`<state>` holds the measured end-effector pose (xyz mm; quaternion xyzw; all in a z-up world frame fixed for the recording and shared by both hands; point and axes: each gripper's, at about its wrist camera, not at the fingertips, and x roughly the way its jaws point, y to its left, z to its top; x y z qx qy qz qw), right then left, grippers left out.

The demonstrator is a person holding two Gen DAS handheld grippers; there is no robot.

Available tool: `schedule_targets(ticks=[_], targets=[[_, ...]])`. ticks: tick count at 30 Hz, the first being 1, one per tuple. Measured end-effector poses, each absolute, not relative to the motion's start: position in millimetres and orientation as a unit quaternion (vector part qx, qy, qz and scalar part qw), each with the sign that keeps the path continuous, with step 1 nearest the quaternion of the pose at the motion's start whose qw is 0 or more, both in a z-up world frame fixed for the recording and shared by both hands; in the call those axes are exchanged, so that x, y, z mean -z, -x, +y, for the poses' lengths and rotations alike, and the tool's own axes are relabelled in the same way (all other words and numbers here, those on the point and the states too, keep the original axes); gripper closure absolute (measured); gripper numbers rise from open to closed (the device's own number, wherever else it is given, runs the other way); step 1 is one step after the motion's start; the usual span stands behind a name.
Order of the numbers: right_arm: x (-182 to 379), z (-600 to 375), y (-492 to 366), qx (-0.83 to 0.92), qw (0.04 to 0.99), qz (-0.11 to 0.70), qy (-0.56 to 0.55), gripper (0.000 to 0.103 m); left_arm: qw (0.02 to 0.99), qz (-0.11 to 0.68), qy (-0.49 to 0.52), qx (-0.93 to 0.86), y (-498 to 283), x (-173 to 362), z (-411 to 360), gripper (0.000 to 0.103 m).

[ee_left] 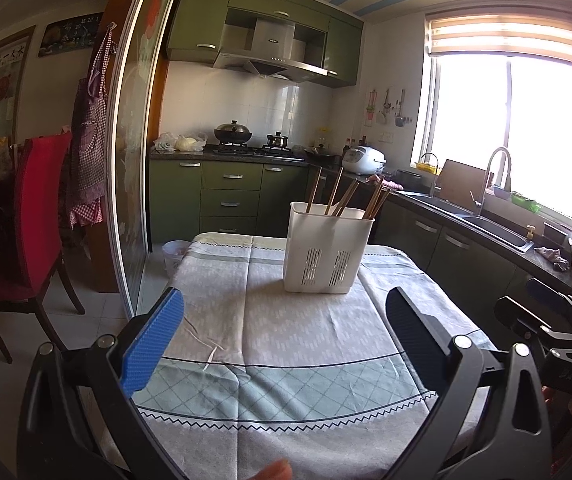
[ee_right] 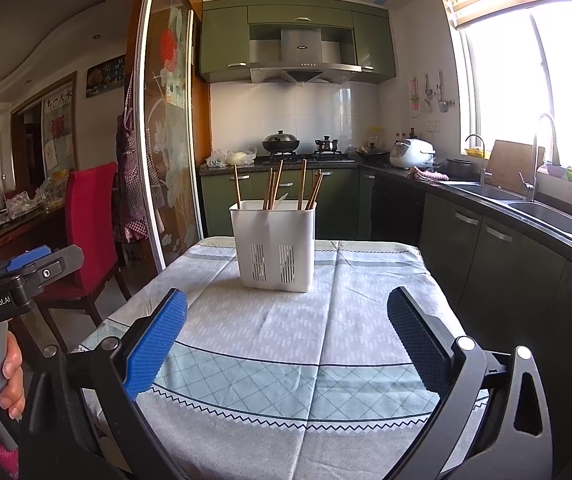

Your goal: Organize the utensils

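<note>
While both tools hang above tablecloth (ee_left: 286, 332), nothing sits between fingers: left gripper (ee_left: 284, 312) spread wide, right gripper (ee_right: 286, 316) spread wide. White utensil holder (ee_left: 326, 248) upright near far end of table, well apart from both. Wooden chopsticks (ee_left: 342, 196) stand tilted inside holder; white utensil tip among them, kind unclear. Red chair (ee_left: 34, 216) beside table, left.

Chopsticks (ee_right: 272, 188) upright in white holder (ee_right: 274, 246)
</note>
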<state>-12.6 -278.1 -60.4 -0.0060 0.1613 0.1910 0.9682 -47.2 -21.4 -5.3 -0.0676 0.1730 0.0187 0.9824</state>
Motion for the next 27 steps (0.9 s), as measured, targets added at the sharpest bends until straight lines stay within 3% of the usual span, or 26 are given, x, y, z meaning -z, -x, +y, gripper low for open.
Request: schedule_targets(ticks=[27], targets=[[63.0, -278.7, 10.8, -0.192, 0.967, 0.168, 0.003, 0.004, 0.983, 0.171, 0.061, -0.02, 47.0, 5.6, -23.7, 0.007]])
